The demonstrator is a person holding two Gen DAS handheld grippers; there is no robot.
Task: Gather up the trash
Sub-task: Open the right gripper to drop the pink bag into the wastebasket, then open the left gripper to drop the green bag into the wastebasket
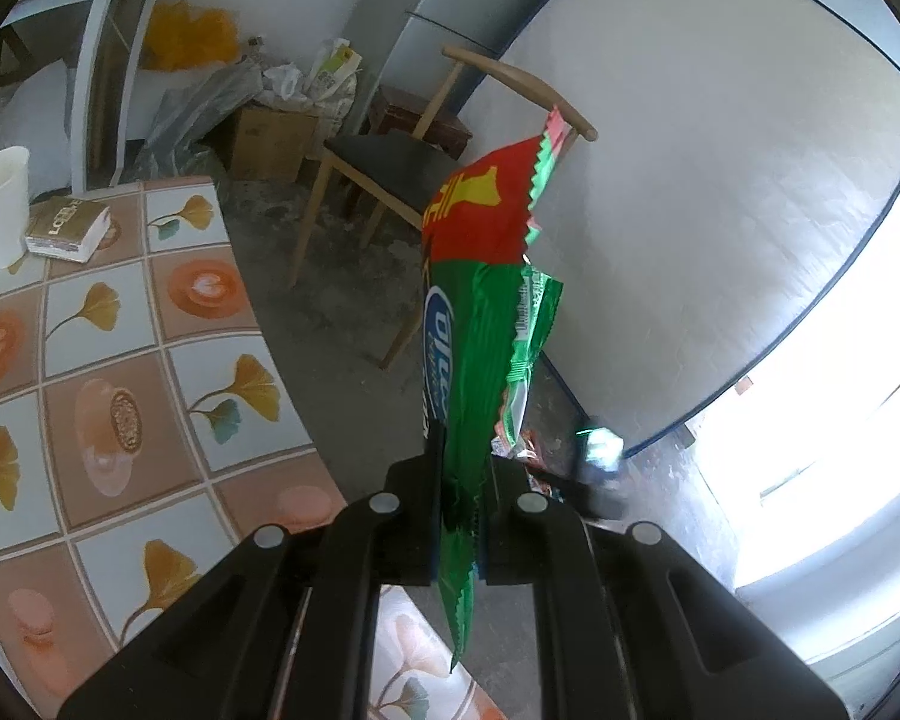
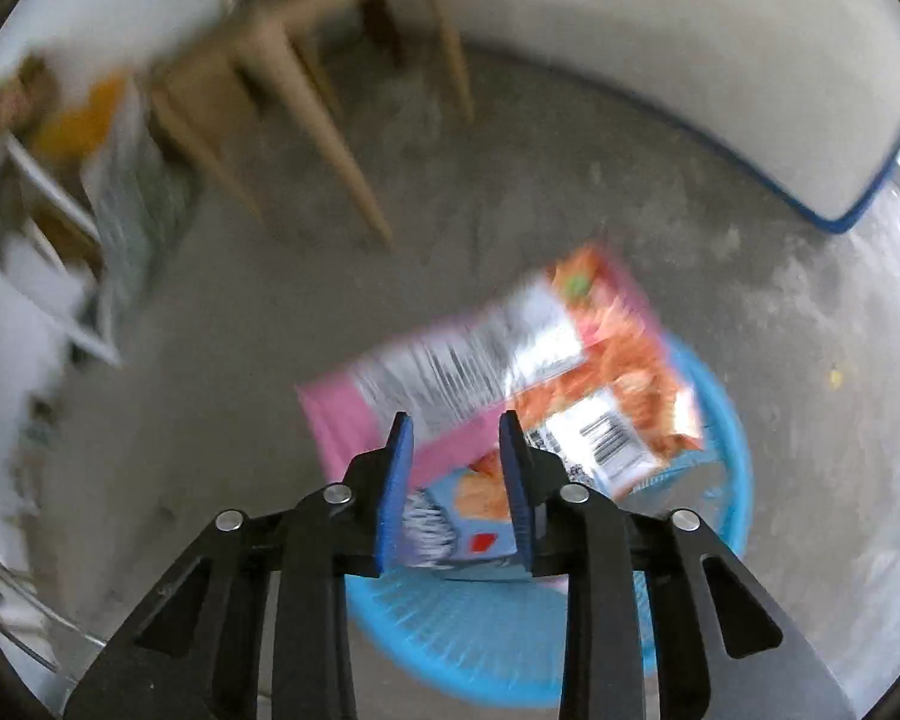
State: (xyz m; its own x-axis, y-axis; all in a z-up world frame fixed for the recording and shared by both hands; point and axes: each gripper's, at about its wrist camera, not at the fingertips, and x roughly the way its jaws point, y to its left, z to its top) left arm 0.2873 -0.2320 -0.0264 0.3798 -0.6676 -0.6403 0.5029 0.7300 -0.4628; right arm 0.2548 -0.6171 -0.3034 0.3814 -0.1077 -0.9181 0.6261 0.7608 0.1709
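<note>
While the left gripper tilts forward and downward past the table's edge, its jaws are clamped on a green and red wrapper, which stands up stiffly from between the black fingers (its lower zigzag end hangs out below the pads). To the left lies the tiled tablecloth with its leaf and flower squares, and near its far end stand a white paper cup and, touching or just beside it, a small gold-lettered box. Beyond the wrapper a wooden chair stands on the grey floor, with a white mattress leaning behind it and bags and a cardboard box heaped against the far wall.

The right gripper points steeply down over a blue plastic basket on the floor. Its blue pads stand apart with nothing pinched; no pad touches a packet. Just past the fingertips, a pink and orange snack packet sits over the basket's far rim (blur hides whether it rests or is falling). Inside the basket lies a light blue packet. Farther off, the chair's legs are blurred.
</note>
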